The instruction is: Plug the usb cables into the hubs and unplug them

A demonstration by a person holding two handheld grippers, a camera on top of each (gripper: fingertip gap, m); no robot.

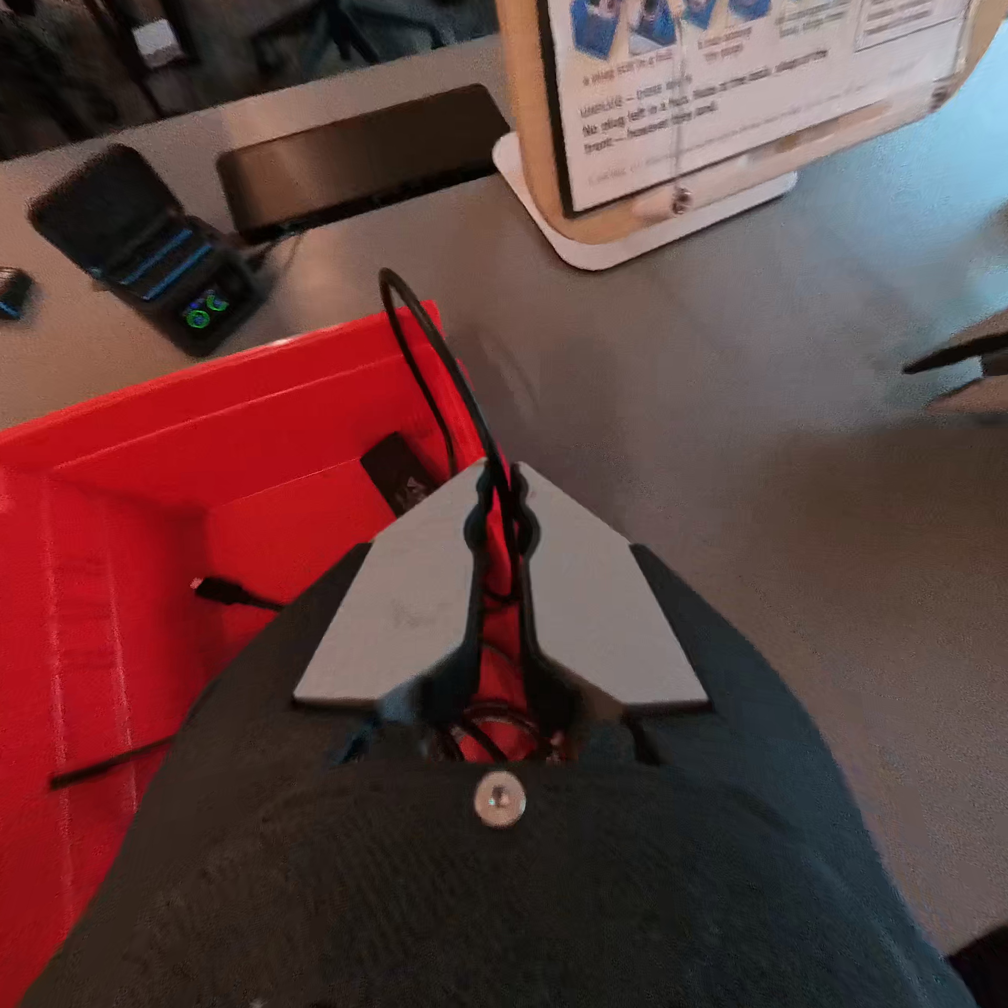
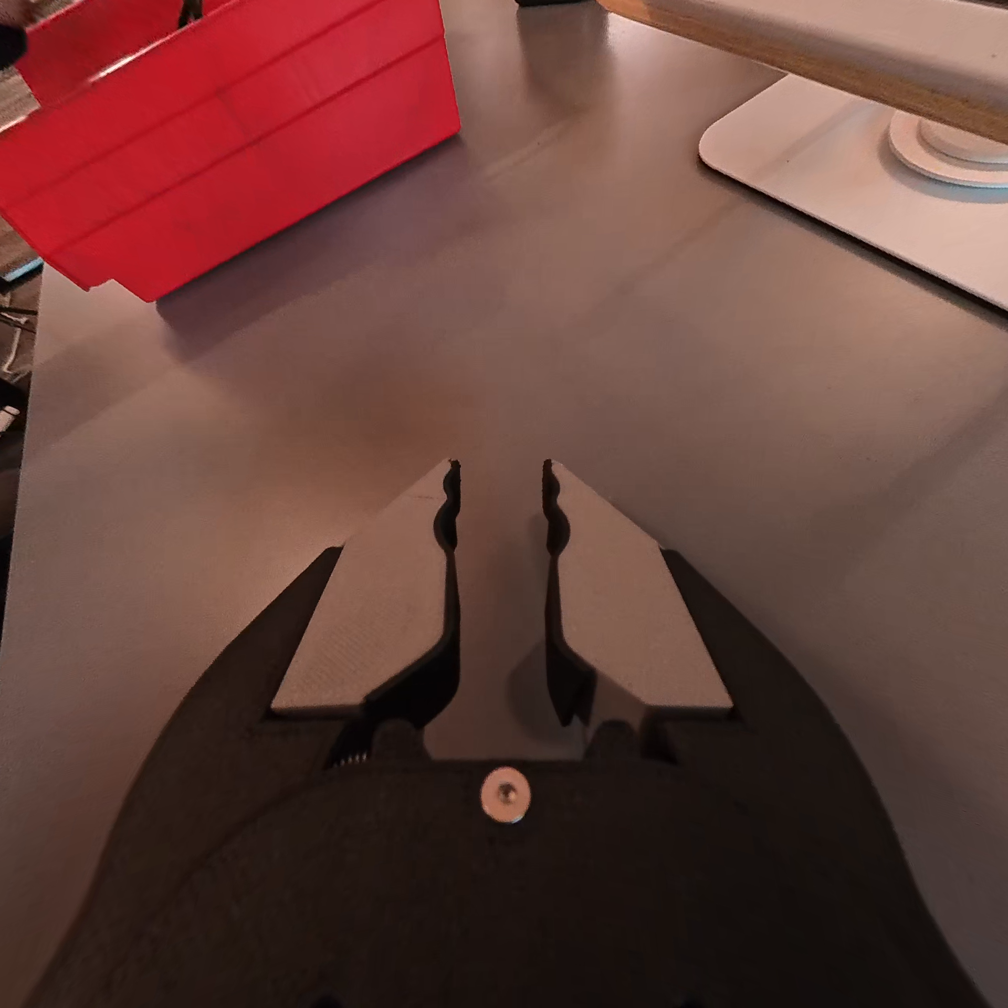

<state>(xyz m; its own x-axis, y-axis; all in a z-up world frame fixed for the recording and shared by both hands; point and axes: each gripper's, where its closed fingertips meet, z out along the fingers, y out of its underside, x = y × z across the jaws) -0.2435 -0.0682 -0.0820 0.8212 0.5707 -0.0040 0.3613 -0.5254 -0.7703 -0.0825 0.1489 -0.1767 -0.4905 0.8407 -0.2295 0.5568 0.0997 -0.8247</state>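
My left gripper (image 1: 499,477) is shut on a thin black usb cable (image 1: 431,349) that loops up above the right corner of a red bin (image 1: 163,463). More black cable and a plug (image 1: 218,592) lie inside the bin. A black hub with blue ports and green lights (image 1: 147,256) stands on the table at the far left. A long dark box (image 1: 360,158) lies behind it. My right gripper (image 2: 502,466) is open and empty, low over the bare grey table (image 2: 654,354), with the red bin (image 2: 234,136) ahead to its left.
A wooden stand with a printed sheet (image 1: 736,82) on a white base (image 1: 627,240) stands at the back right; the base also shows in the right wrist view (image 2: 845,180). A dark object (image 1: 960,360) is at the right edge. A small dark item (image 1: 13,292) is at the far left. About 30 centimetres separates my left fingertips from my right. The plug (image 1: 218,592) is about 20 centimetres from my left fingertips.
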